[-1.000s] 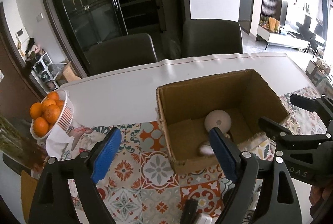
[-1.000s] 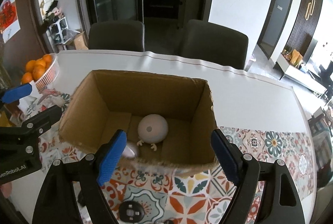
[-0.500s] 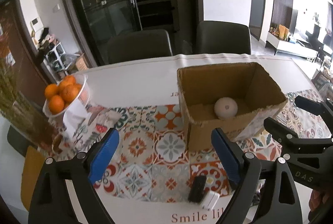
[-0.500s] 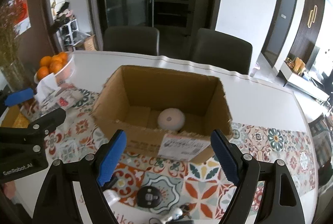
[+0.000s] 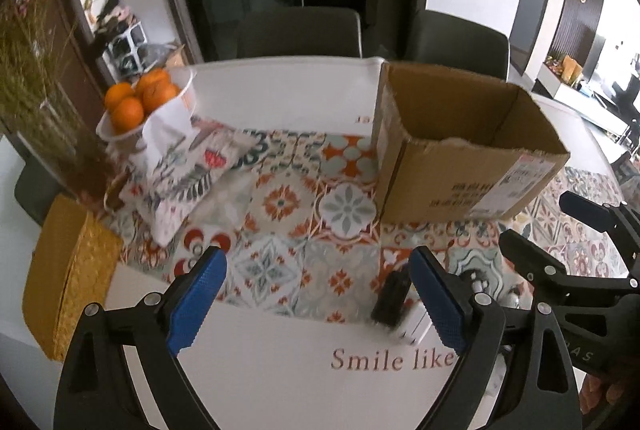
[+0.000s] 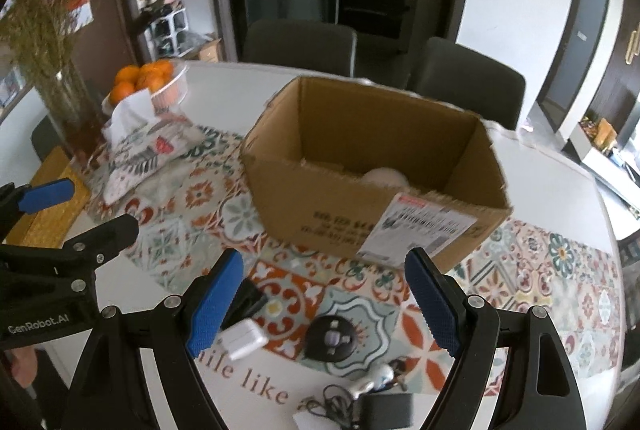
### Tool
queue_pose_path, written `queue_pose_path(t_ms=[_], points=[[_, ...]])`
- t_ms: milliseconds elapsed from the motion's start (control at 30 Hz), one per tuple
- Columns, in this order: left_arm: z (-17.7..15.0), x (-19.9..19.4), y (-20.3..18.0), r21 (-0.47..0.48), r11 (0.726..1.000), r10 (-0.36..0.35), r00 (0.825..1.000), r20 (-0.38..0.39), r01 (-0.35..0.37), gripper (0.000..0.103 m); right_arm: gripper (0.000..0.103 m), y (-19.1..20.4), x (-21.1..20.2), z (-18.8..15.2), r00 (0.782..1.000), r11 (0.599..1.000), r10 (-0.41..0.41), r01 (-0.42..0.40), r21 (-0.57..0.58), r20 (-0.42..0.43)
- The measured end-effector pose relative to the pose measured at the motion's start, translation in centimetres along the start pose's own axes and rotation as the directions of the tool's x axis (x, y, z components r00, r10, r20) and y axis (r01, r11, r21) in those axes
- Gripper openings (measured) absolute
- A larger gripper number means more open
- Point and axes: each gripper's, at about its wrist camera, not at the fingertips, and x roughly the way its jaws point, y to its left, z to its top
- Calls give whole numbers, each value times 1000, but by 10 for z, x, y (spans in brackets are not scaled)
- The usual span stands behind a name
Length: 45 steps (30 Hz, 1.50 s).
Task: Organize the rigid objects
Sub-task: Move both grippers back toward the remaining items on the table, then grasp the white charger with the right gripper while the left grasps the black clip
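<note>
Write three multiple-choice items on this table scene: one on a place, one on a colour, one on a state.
1. Where is the white round object?
A. in the box
B. in the fruit bowl
C. on the chair

2. What colour are the tool pads?
A. red
B. blue
C. green

3. How is the right tool?
A. shut on a charger
B. shut on a cable
C. open, holding nothing

Answers:
1 A: its top shows over the near wall of the box.
2 B: both pads are blue.
3 C: its jaws stand wide apart above the black disc and white charger.
</note>
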Motion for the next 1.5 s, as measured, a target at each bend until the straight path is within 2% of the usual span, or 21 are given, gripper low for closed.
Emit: queue_pose_path(t_ms=[400, 567, 867, 1000, 1133, 1300, 1500], points=[[-40, 19, 16, -27, 997, 64, 994, -88, -67, 93, 83, 29, 28, -29, 990, 994, 66, -76, -78, -121], [-57, 28, 20, -29, 995, 89, 988, -129, -94, 93, 83, 40, 41, -42, 977, 985, 103, -127, -120, -186], [-81, 47, 26, -34, 995, 87, 972, -218, -97, 93, 83, 59, 64, -60, 949, 954, 136, -203, -221, -285], [-87, 58, 27, -33, 995, 84, 964, -254, -96, 93, 82, 65, 80, -66, 929, 938, 153, -244, -247, -338], [-92, 68, 27, -33, 995, 84, 956, -281, -97, 93, 80, 69, 95, -69, 908, 926, 161, -275, -259, -387], [-95, 78, 30, -32, 994, 89, 948, -306, -104, 93, 75, 73, 110, -71, 896, 916, 159, -291, -276, -416], [-95, 86, 32, -32, 994, 91, 942, -322, -107, 93, 60, 76, 125, -71, 875, 910, 167, -314, -271, -454]])
